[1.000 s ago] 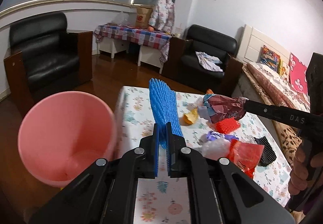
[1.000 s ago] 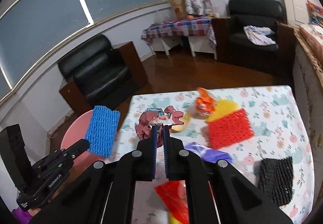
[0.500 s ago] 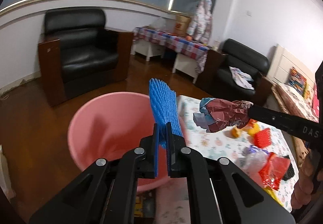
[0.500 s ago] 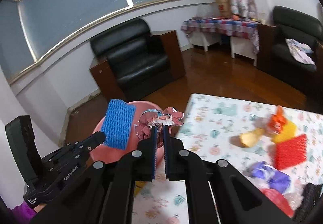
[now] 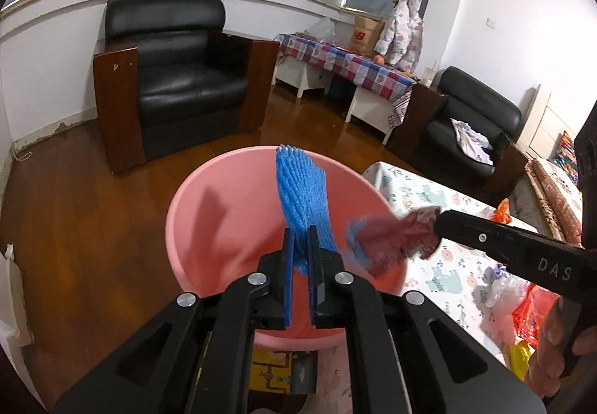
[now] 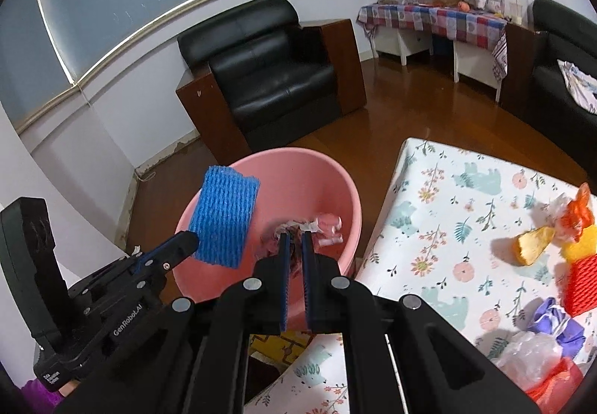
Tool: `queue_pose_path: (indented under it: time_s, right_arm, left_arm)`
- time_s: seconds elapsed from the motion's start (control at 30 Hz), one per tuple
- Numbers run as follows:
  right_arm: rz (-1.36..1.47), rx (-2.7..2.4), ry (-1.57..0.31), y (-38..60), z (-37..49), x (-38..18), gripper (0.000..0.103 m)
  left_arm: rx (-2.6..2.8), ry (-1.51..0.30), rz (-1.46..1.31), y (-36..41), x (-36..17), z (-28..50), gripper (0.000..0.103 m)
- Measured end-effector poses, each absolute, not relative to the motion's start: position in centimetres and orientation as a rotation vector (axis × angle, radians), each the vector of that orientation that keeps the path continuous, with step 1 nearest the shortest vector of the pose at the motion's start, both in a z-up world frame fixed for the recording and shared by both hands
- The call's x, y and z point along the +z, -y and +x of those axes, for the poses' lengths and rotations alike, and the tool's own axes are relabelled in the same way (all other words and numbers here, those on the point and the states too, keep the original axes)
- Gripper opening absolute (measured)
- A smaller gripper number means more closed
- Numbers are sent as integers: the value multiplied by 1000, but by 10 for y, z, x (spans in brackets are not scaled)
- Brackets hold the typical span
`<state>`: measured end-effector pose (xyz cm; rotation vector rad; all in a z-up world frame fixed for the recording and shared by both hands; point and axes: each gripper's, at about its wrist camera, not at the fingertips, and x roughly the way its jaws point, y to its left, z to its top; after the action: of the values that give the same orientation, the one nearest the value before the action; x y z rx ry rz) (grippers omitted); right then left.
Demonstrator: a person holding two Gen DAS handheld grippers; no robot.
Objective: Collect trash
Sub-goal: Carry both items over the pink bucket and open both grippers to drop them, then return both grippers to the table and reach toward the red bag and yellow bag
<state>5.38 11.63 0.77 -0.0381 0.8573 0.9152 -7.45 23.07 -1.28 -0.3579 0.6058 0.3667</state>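
I have both pieces of trash hanging over the pink bin (image 5: 209, 227), which stands on the floor just off the desk's (image 6: 440, 212) near edge, so that anything let go should fall straight in instead of onto the wood floor.

In the left wrist view, the left gripper (image 5: 301, 257) at lower centre is clamped on the lower edge of the blue foam net (image 5: 302, 190); the net stands up between the pads, its length across the bin's mouth. I grip it by the edge because it is light and springy, and a thin pinch holds it.

The right gripper (image 6: 294, 253) is clamped on the crumpled maroon wrapper (image 5: 391, 238), which shows blurred at centre right of the left view, over the bin's rim on the desk side. From the right wrist view the wad sits over the bin's inside, where a few scraps (image 6: 328, 225) already lie on the bottom.

More trash waits on the desk at the right of that view: a red net (image 6: 582, 283), a yellow peel (image 6: 533, 246), a purple wrapper (image 6: 556, 320). My read: both loads are placed for release.
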Motion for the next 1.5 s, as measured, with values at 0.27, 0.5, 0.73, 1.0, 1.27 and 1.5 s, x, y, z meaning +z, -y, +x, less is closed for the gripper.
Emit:
queue_pose_path:
  time_s: [0.27, 0.5, 0.73, 1.0, 1.27, 1.5]
  right_arm:
    - [-1, 942, -871, -114, 59, 1, 36]
    - [5, 935, -859, -98, 55, 1, 41]
    - [0, 912, -826, -71, 37, 8, 48]
    - [52, 831, -830, -14, 29, 9, 48]
    - [112, 698, -795, 72, 22, 18, 48]
    - [96, 571, -790, 136, 6, 13, 48]
  left_arm:
    - [362, -622, -421, -242, -16, -74, 30]
    - [333, -628, -431, -238, -14, -71, 34]
    - [291, -621, -427, -223, -9, -74, 34]
    - [237, -633, -363, -189, -4, -64, 34]
    - [88, -648, -300, -144, 3, -50, 34]
    - [-18, -666, -245, -105, 4, -39, 34]
